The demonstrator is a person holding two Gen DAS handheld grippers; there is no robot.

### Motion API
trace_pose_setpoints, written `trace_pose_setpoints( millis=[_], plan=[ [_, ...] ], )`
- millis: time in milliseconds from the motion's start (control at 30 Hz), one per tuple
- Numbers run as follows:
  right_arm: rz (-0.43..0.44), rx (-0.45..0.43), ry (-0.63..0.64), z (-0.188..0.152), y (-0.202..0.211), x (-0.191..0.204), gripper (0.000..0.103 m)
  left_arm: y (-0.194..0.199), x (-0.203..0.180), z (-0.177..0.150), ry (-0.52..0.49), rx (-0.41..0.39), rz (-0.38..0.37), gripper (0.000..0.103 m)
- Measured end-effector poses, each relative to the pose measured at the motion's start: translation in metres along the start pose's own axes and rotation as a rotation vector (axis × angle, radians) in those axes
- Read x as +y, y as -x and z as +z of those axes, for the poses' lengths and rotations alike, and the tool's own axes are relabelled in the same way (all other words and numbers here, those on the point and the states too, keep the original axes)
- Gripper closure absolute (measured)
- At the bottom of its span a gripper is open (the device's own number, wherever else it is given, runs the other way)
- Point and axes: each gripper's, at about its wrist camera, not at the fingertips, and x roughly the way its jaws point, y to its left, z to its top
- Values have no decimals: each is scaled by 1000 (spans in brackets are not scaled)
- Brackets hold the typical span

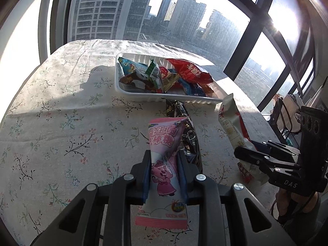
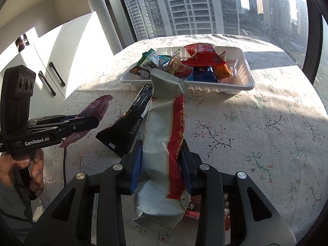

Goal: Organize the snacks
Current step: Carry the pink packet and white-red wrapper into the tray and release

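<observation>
My left gripper (image 1: 164, 155) is shut on a pink lollipop packet (image 1: 164, 143) and holds it above the cloth, short of the tray. It also shows in the right wrist view (image 2: 90, 121). My right gripper (image 2: 162, 145) is shut on a long white and red snack packet (image 2: 164, 127), also seen in the left wrist view (image 1: 233, 127). A white plastic tray (image 1: 141, 93) holds several snack packets, with a red bag (image 1: 190, 70) on top. A black snack packet (image 2: 131, 121) lies on the cloth between the two grippers.
The table has a floral cloth (image 1: 61, 123) and stands against large windows. White cabinets (image 2: 51, 61) stand at the left of the right wrist view. A red packet (image 2: 205, 213) lies under my right gripper. A wire rack (image 1: 287, 114) stands past the table's right edge.
</observation>
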Motion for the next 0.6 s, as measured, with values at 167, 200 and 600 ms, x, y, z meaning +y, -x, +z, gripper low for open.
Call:
trace_pose_setpoints(
  millis=[167, 200, 600],
  plan=[
    [-12, -47, -29, 10, 14, -13, 71, 2, 1, 13, 8, -15, -9, 78],
    [-18, -55, -34, 13, 17, -17, 71, 3, 1, 17, 6, -18, -9, 78],
    [-83, -148, -58, 82, 30, -67, 71, -13, -9, 92, -32, -52, -3, 78]
  ],
)
